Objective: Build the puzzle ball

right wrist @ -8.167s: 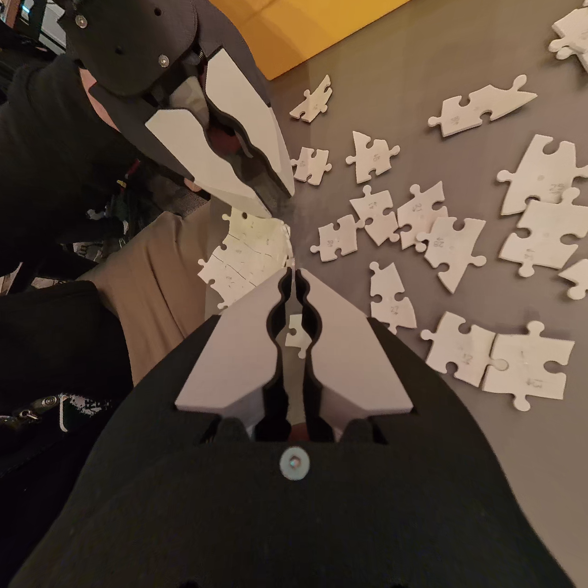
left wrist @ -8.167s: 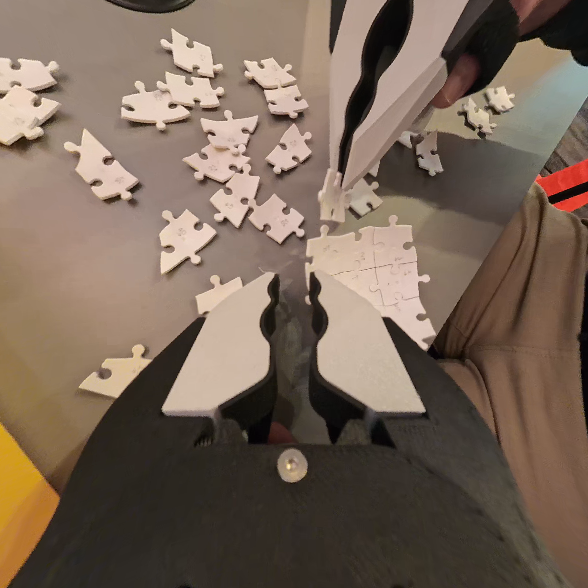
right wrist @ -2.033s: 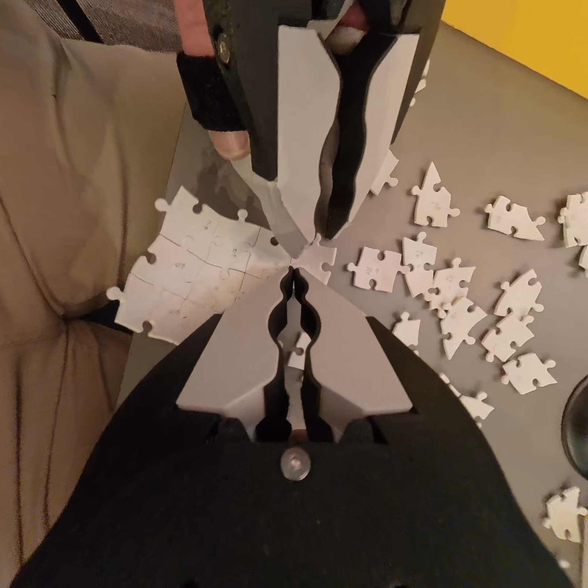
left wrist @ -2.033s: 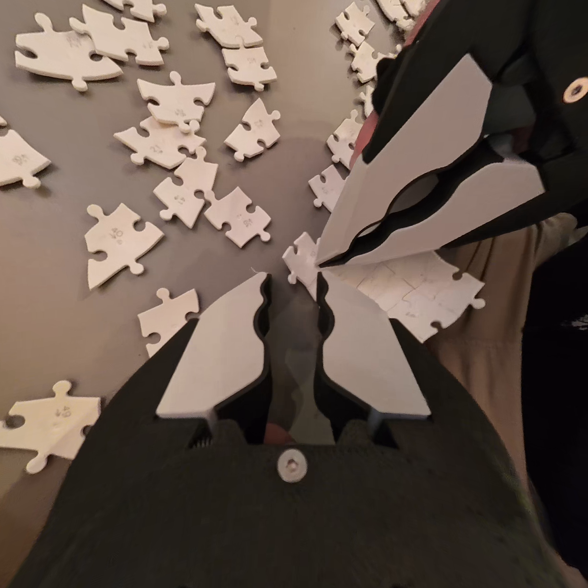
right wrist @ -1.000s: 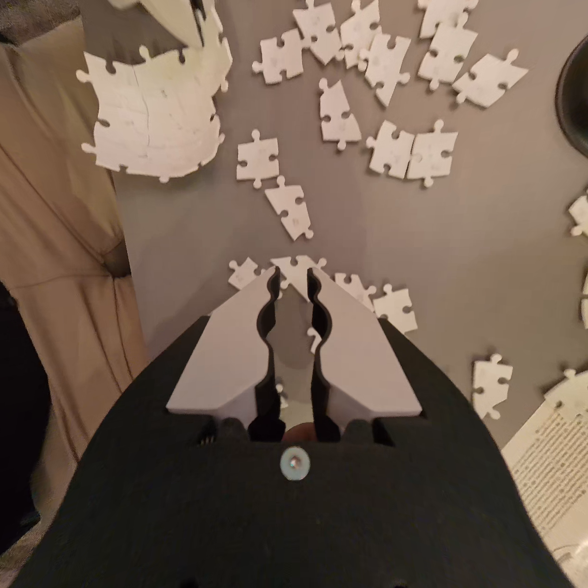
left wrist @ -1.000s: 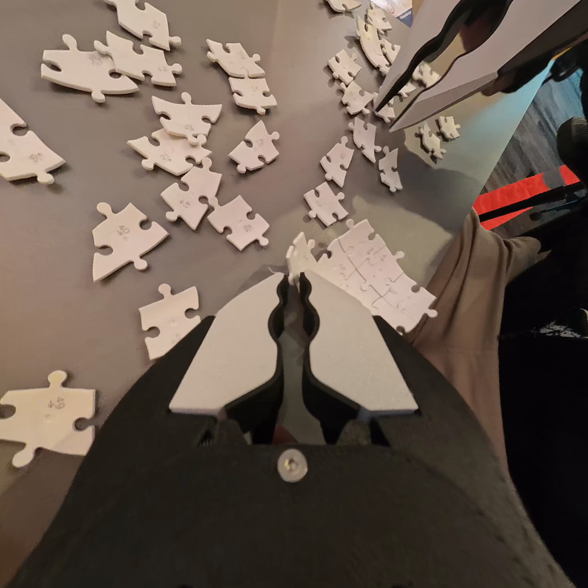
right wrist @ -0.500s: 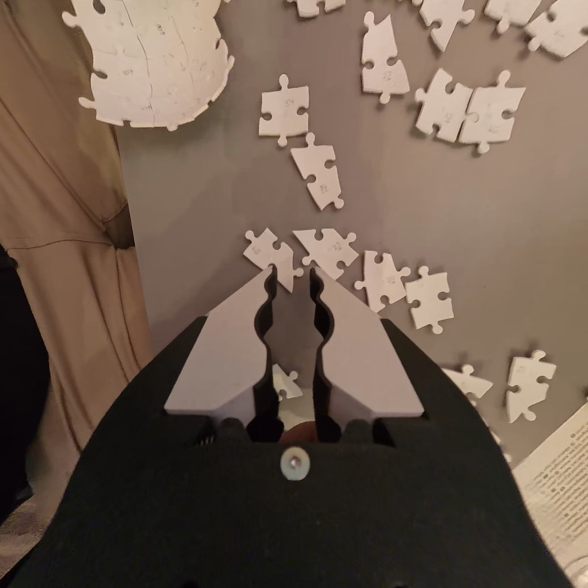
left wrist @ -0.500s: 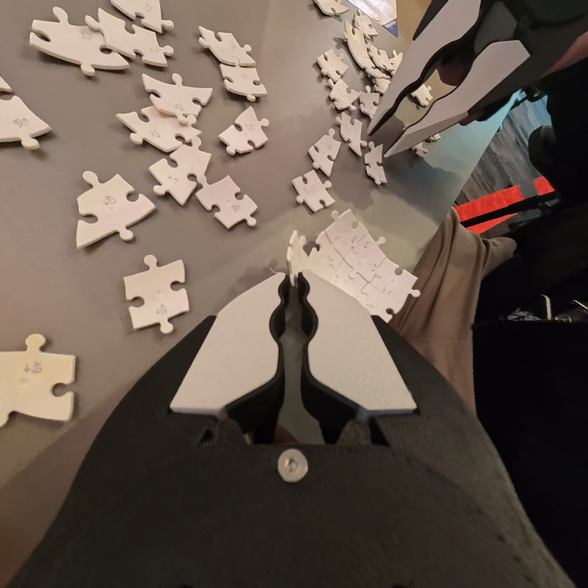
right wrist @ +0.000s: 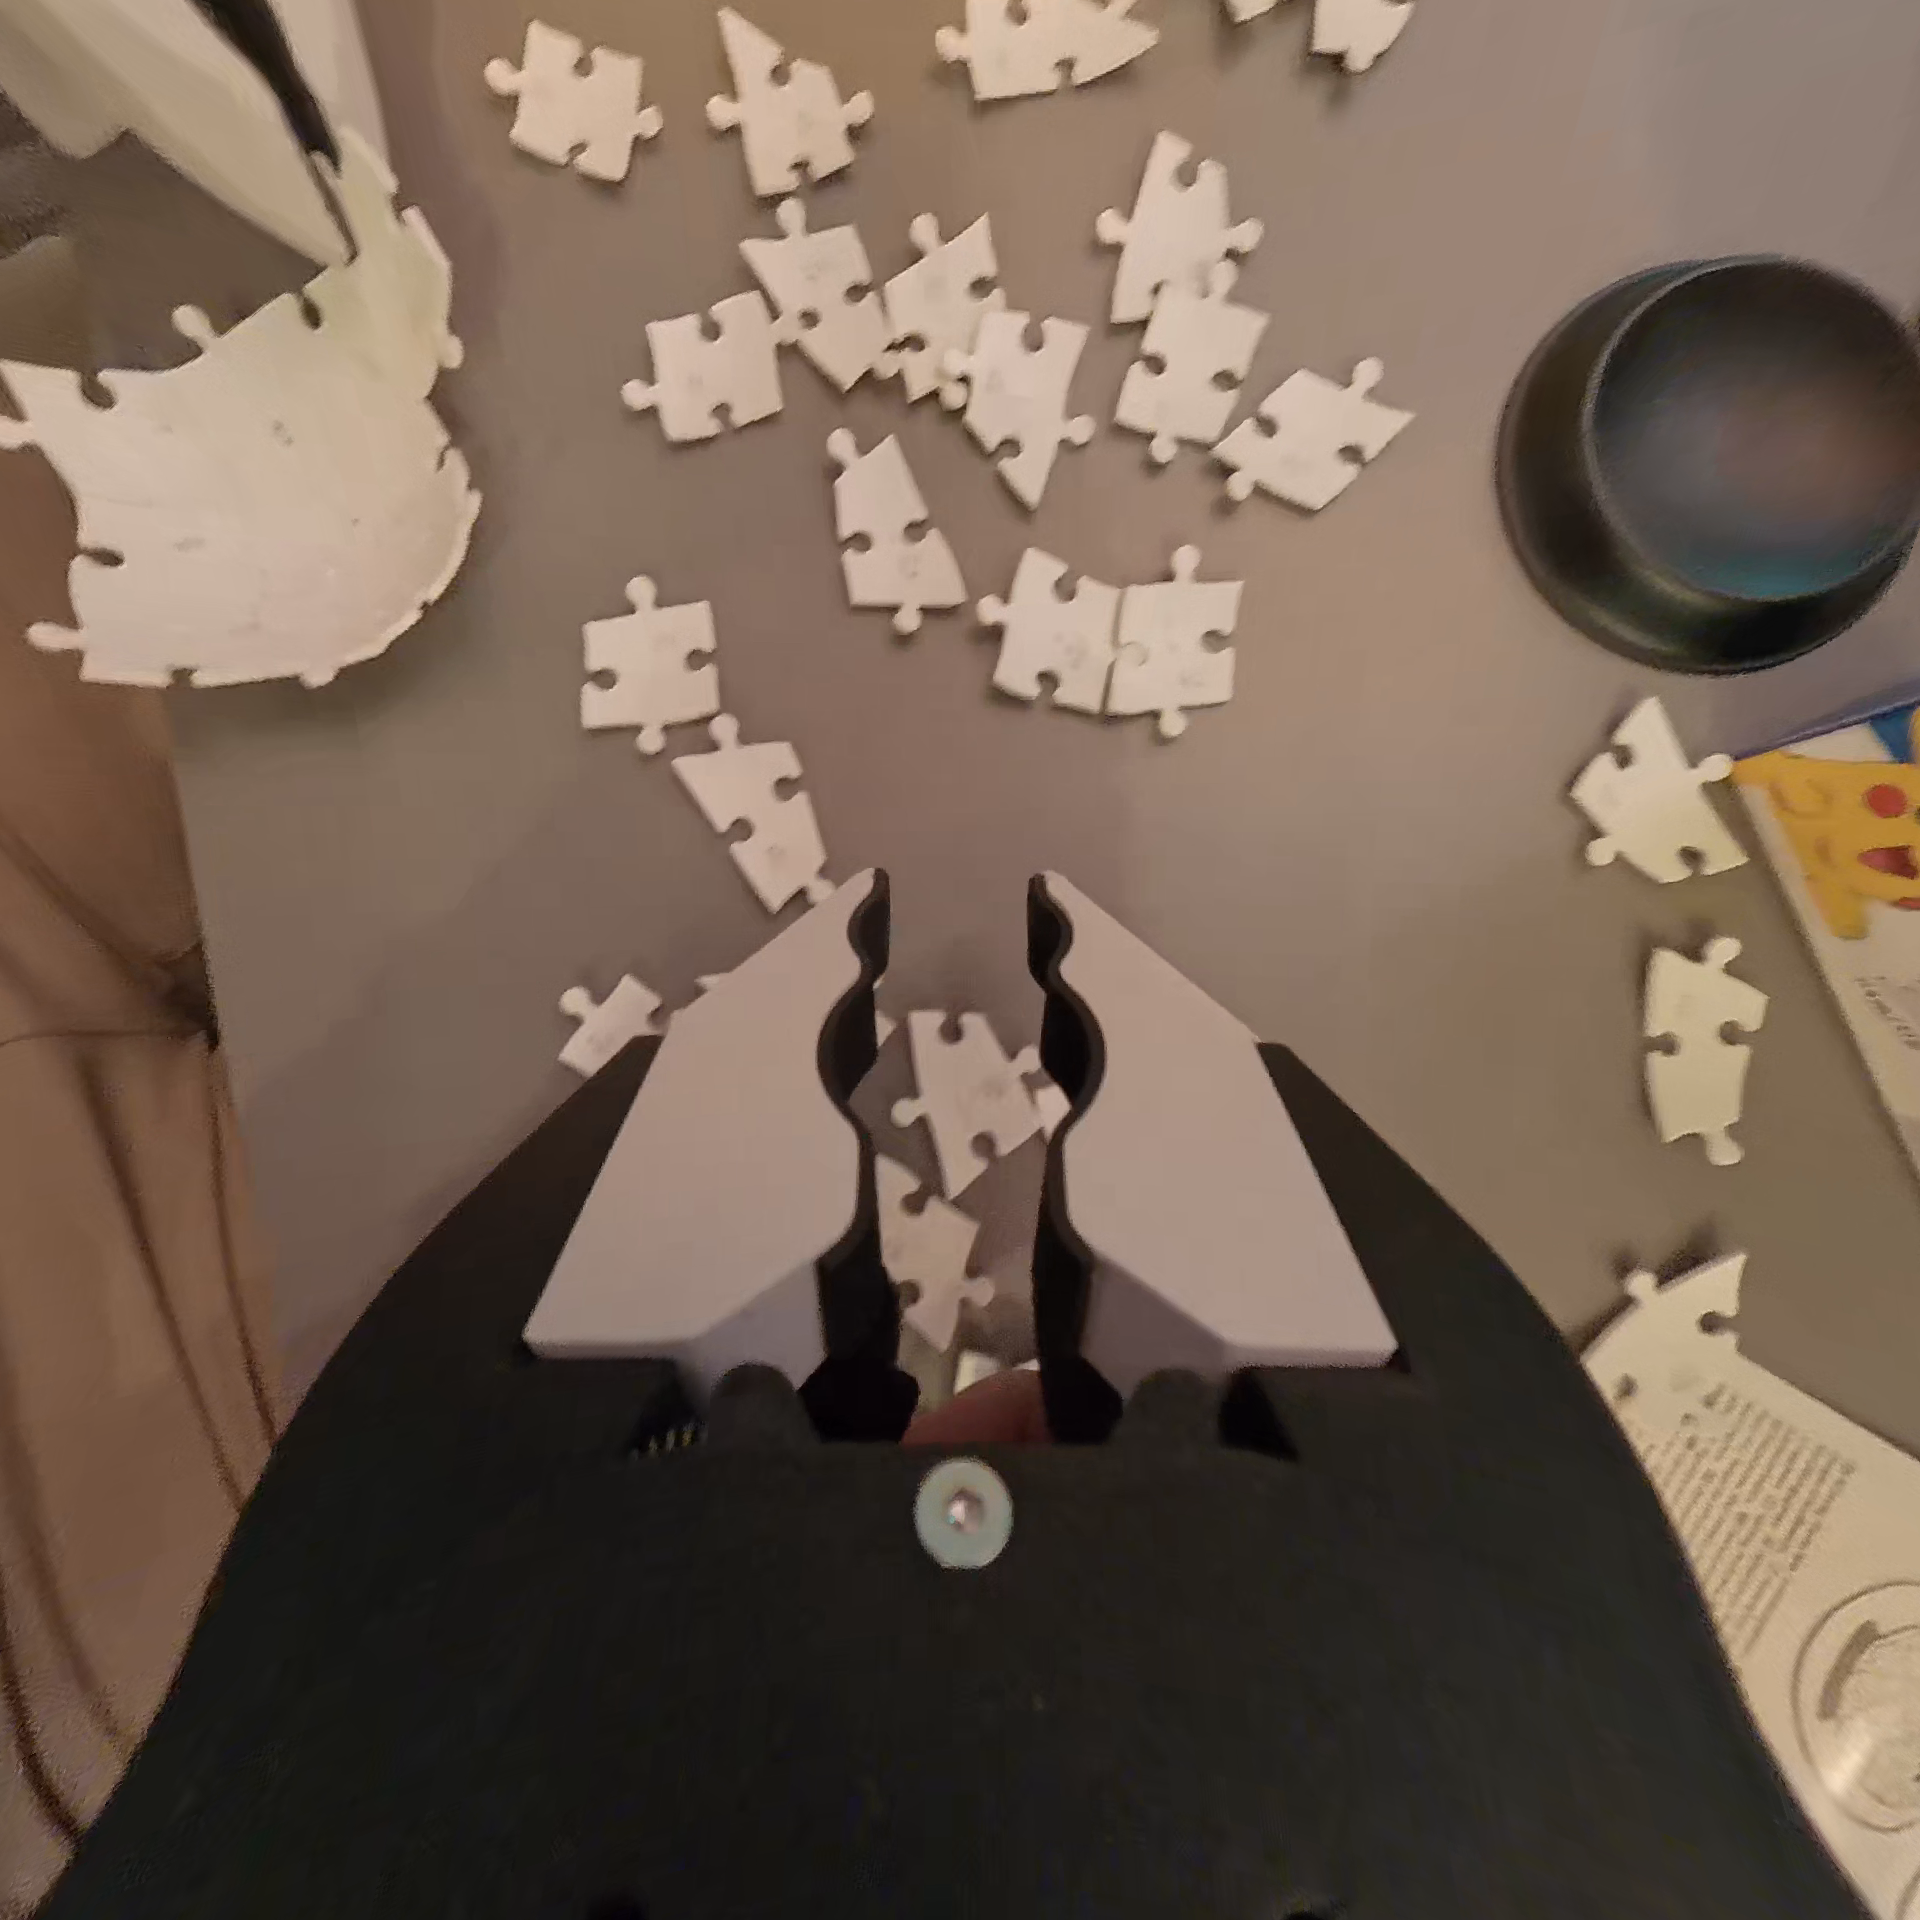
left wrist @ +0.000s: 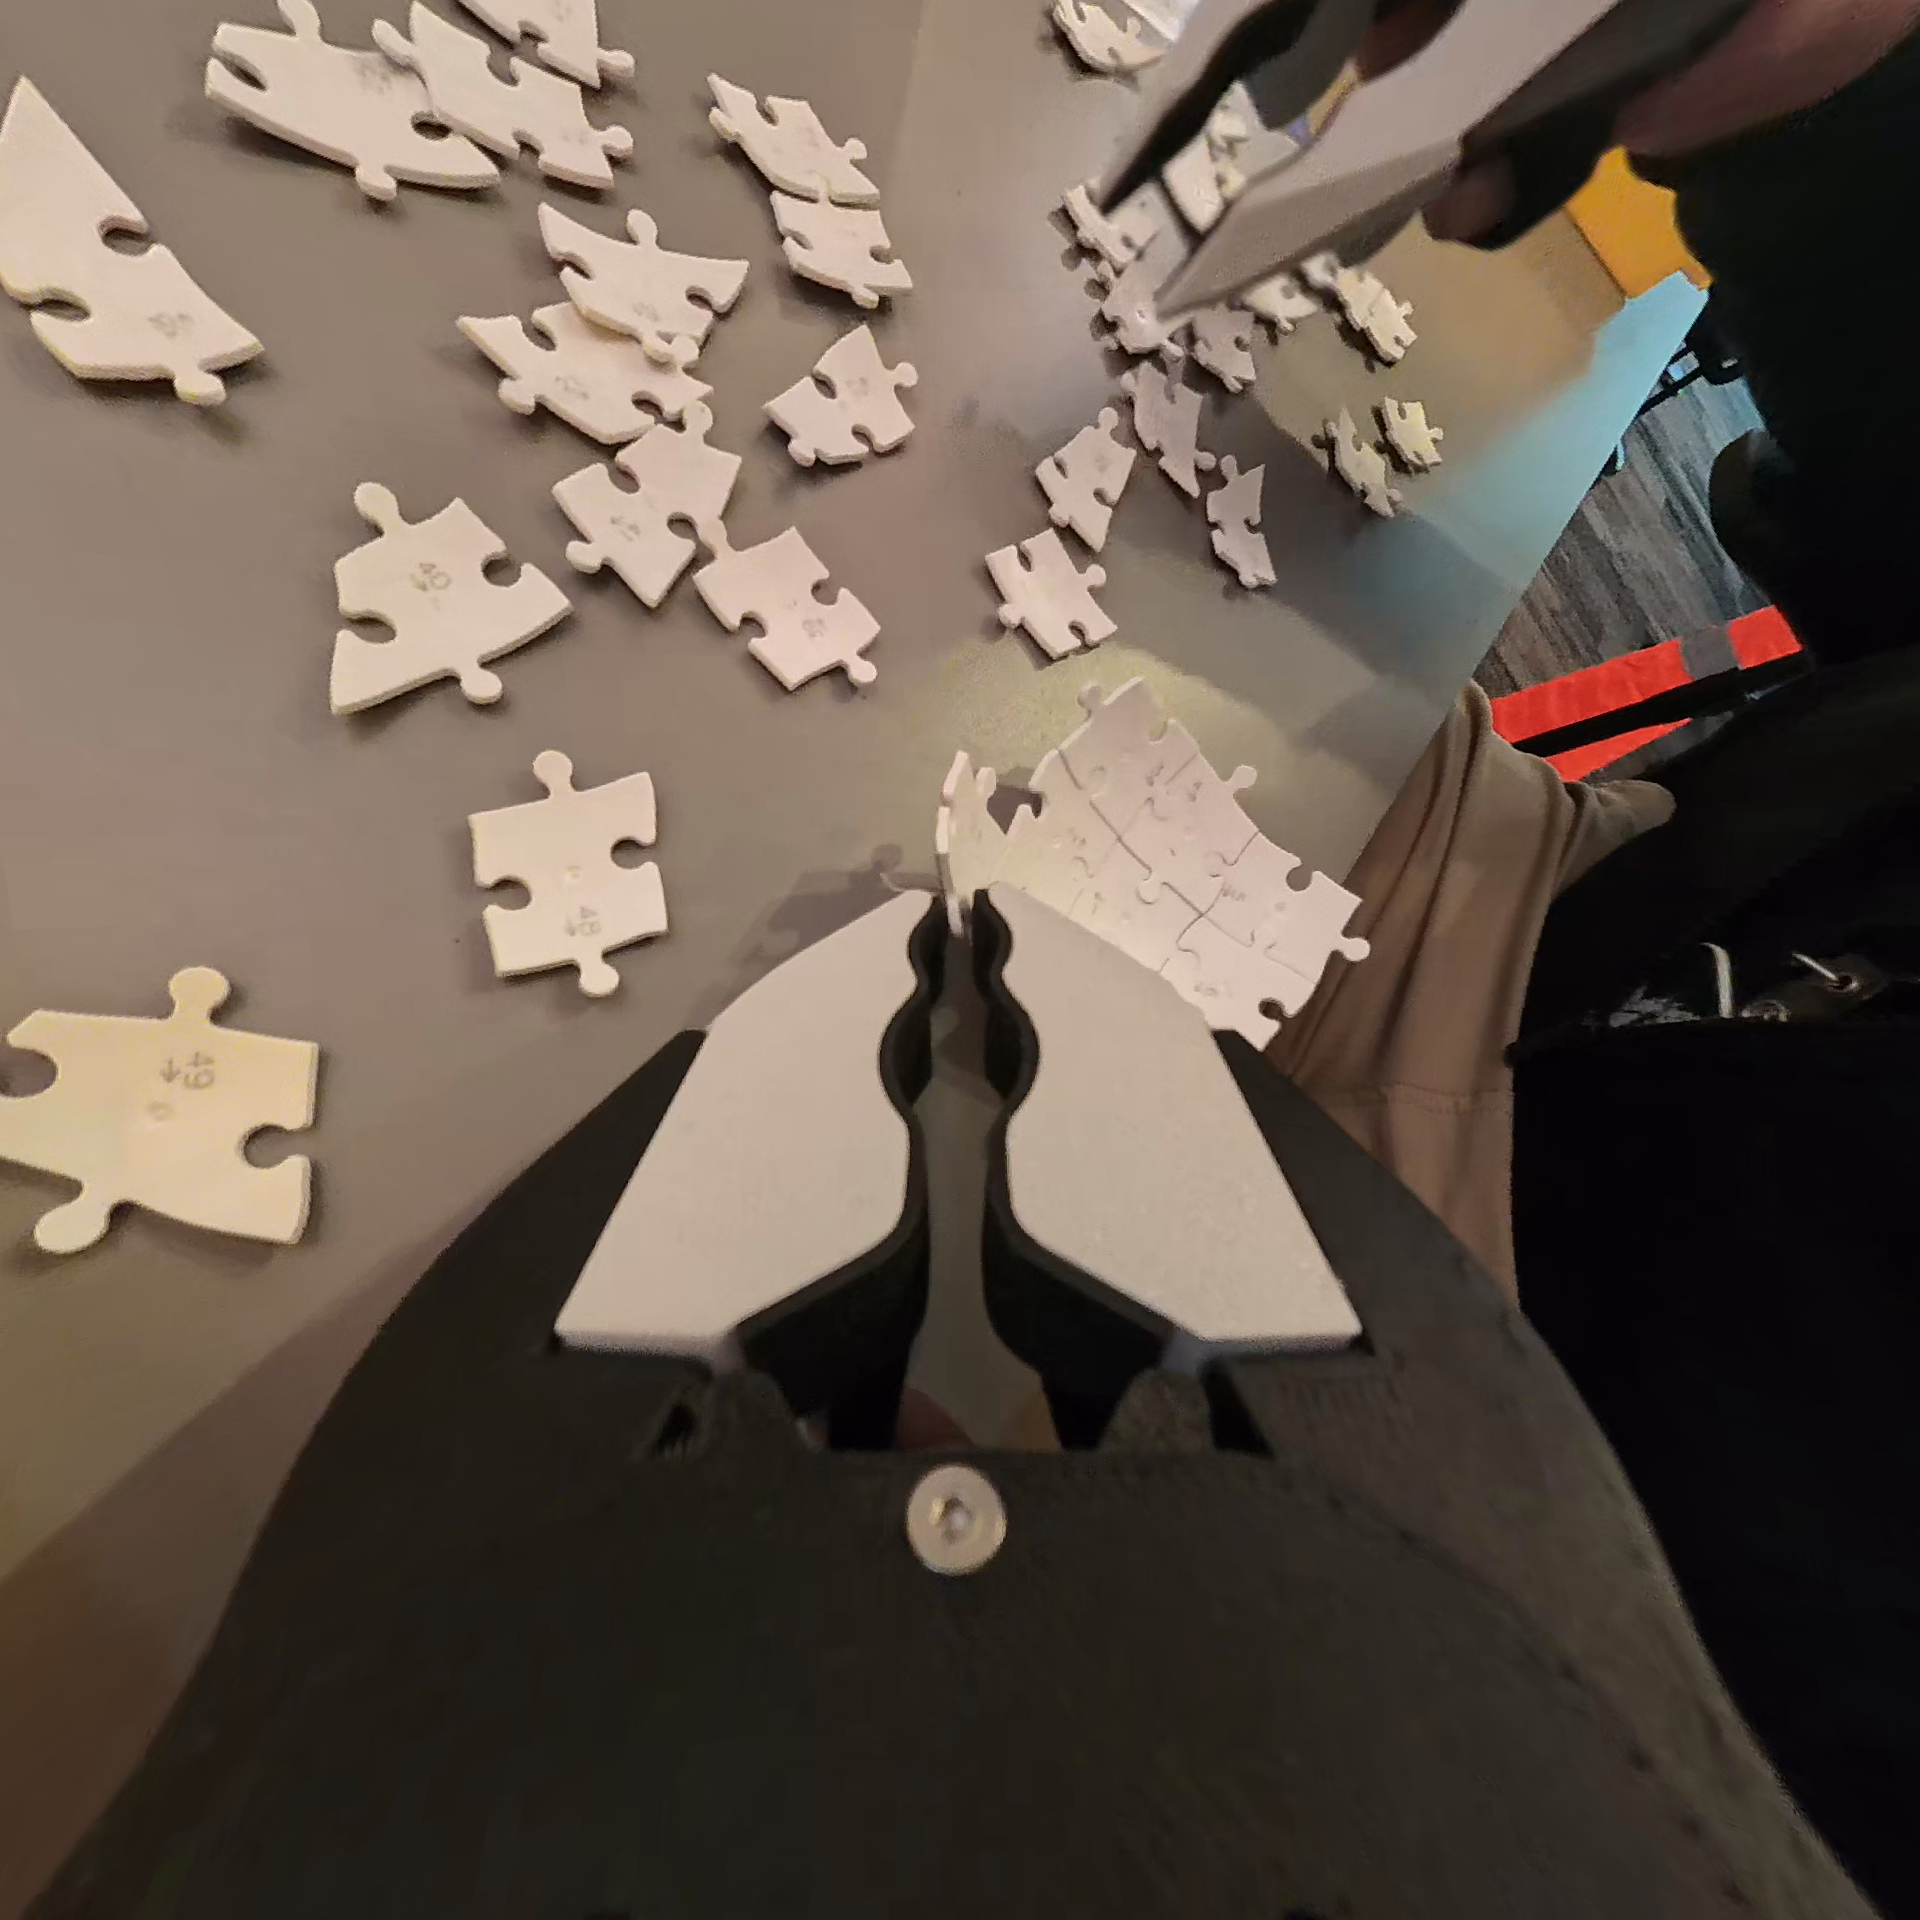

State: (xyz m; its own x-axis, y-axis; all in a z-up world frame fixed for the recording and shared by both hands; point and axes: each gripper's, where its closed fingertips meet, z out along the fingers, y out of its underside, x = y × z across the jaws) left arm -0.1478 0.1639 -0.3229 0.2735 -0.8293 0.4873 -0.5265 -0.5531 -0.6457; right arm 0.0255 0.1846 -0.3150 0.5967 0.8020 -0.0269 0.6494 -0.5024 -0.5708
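Nearest in the left wrist view, the left tool, a black handheld body with two pale grey wavy-edged fingers, is clamped on the edge of a curved shell of joined white puzzle pieces, the part-built puzzle ball, holding it up just above the near edge of the grey matte surface, beside a person's tan trouser leg. In the right wrist view the same shell hangs at upper left, bowed like a shallow bowl with knobs and notches along its rim. The right tool has its fingers parted and empty, hovering over a small white loose piece seen between them on the surface; I cannot tell whether the tips touch it. Farther out lie many loose white jigsaw pieces, flat and scattered, some touching or overlapping, each with faint printed marks. Beyond them, in the right wrist view, sit a round black bowl-like stand and a printed instruction sheet at the right edge. The pieces look light, thin, stiff and slightly curved; they will probably slide when nudged, so a pinch across a plain edge, clear of knobs, seems best. The joined shell is likely fragile at its seams, so it should be held near a firm joint and pressed gently.
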